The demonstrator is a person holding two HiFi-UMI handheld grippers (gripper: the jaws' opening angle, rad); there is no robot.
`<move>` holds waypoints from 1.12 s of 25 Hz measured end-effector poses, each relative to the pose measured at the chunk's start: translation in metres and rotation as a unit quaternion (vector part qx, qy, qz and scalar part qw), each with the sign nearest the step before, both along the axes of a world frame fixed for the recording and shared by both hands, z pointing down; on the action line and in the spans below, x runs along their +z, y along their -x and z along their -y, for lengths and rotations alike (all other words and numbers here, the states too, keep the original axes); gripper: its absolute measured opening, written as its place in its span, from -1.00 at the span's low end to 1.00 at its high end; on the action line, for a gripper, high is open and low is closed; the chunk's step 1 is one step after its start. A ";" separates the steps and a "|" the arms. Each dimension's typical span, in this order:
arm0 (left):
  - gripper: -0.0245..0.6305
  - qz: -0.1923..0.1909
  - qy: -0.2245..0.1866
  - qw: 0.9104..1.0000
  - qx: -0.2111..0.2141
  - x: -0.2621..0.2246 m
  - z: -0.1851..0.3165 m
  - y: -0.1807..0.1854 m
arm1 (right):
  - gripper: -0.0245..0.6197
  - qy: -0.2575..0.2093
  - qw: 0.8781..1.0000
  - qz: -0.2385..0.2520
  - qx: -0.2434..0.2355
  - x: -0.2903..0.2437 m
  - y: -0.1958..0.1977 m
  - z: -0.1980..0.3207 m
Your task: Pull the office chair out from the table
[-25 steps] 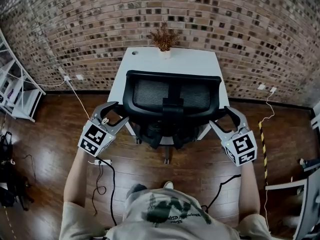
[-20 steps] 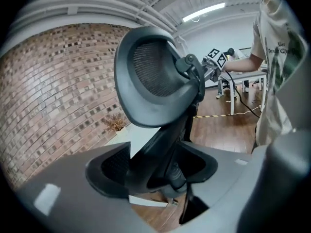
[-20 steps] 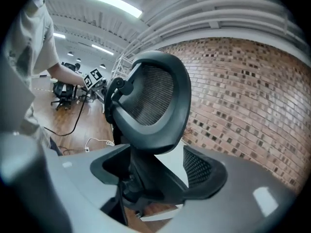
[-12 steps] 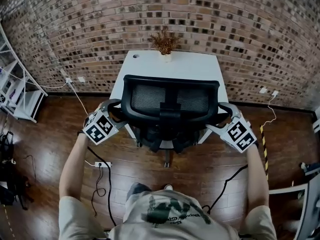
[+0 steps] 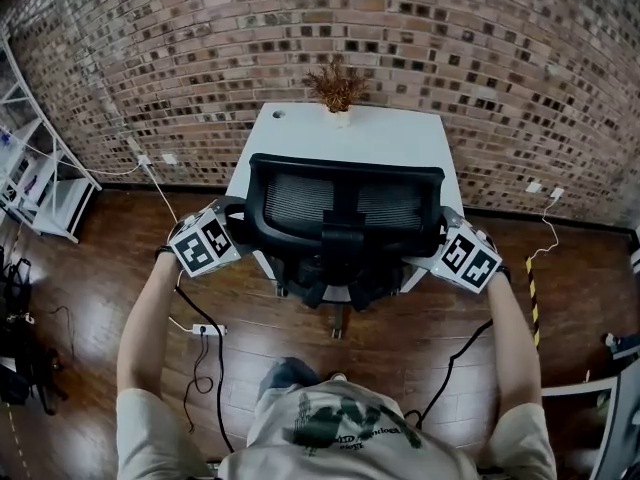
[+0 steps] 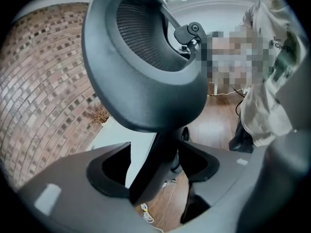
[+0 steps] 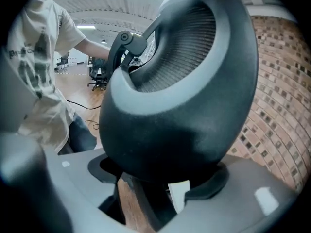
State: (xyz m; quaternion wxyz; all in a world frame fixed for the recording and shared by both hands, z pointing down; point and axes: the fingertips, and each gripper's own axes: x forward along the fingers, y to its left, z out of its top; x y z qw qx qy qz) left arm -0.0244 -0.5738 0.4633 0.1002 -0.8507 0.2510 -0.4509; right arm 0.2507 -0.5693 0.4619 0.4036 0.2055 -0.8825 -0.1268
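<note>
L gripper [image 5: 236, 224] & R gripper [image 5: 437, 236], jaws just now opening wide, straddle chair [image 5: 345, 196] back's edges unclamped, ready to pull it from table [image 5: 385, 133].

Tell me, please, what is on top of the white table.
A potted dried plant stands at the far edge of the table. The office chair covers the near part, so anything there is hidden.

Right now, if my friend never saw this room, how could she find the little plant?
Find the big brick wall; a white table stands against it, with a black office chair at its near side. At the table's far edge, in the middle, sits the plant in a small pale pot. It is the only brown, bushy thing on the white top.
</note>
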 end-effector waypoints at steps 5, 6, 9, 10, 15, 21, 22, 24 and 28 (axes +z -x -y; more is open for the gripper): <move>-0.33 0.189 -0.029 0.981 0.040 0.026 0.002 0.011 | 0.14 0.011 1.000 -0.010 -0.009 0.001 0.000 -0.004; -0.36 0.200 -0.031 0.978 0.045 0.029 0.002 0.011 | 0.14 0.009 1.000 -0.010 -0.010 0.001 0.000 -0.004; -0.33 0.177 -0.039 0.982 0.045 0.028 0.003 0.009 | 0.13 -0.001 1.000 -0.010 -0.014 0.001 0.001 -0.004; -0.33 0.172 -0.044 0.983 0.044 0.028 0.003 0.008 | 0.12 -0.002 1.000 -0.011 -0.015 0.001 0.000 -0.004; -0.33 0.173 -0.045 0.983 0.041 0.029 0.002 0.007 | 0.10 -0.001 1.000 -0.013 -0.020 0.003 -0.002 -0.007; -0.33 0.170 -0.049 0.984 0.039 0.028 0.000 0.007 | 0.07 -0.007 1.000 -0.015 -0.024 0.003 -0.002 -0.010; -0.33 0.170 -0.049 0.983 0.039 0.028 0.000 0.007 | 0.06 -0.007 1.000 -0.016 -0.023 0.003 -0.002 -0.010; -0.33 0.170 -0.050 0.983 0.040 0.029 -0.001 0.007 | 0.06 -0.008 1.000 -0.016 -0.022 0.004 -0.001 -0.012; -0.33 0.168 -0.055 0.984 0.040 0.028 -0.007 0.007 | 0.06 -0.008 1.000 -0.019 -0.020 0.004 -0.002 -0.017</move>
